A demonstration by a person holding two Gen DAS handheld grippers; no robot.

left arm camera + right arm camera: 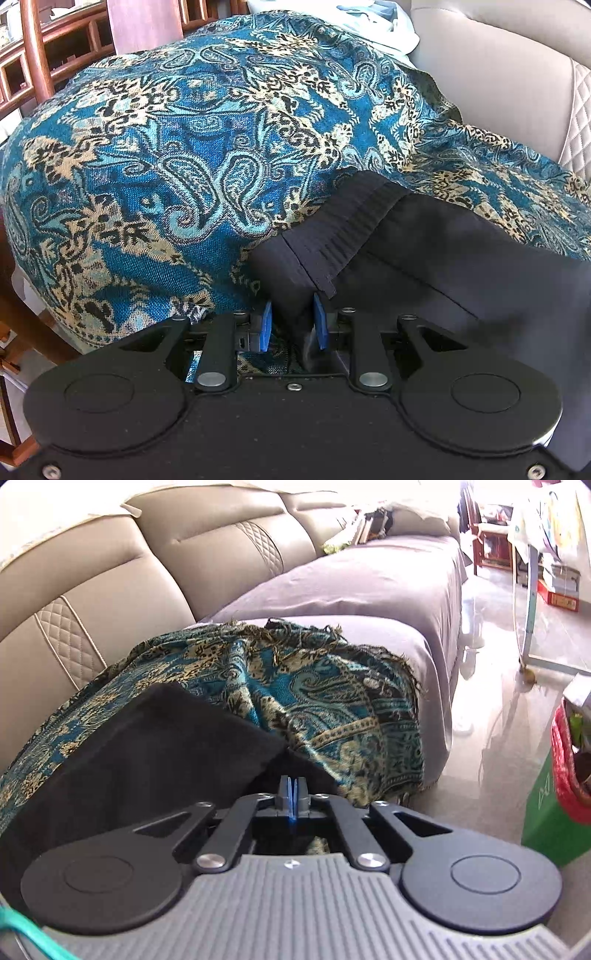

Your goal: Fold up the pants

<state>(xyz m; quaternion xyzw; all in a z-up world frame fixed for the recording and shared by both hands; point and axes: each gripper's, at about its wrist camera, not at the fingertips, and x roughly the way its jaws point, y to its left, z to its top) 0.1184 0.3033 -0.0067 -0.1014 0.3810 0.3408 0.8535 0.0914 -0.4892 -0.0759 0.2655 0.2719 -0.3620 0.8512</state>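
**A:** What did we record on the left side?

**B:** We found the left hand-held gripper with its blue pads set narrow and clamped on a fold of the black pants. The ribbed waistband lay just ahead of the pads, running up and to the right. The pants rested on a teal paisley throw spread over the sofa, and wooden chairs stood at the far left.

**A:** And to the right?

**B:** We noted the right hand-held gripper with its jaws fully together. Whether a thin edge of cloth was pinched between them, we could not tell. The black pants lay to its left and just in front of it, on the same throw, whose fringed edge hung over the sofa front. A grey cover lay over the seat beyond, and a green bin with a red liner stood on the floor at the far right.
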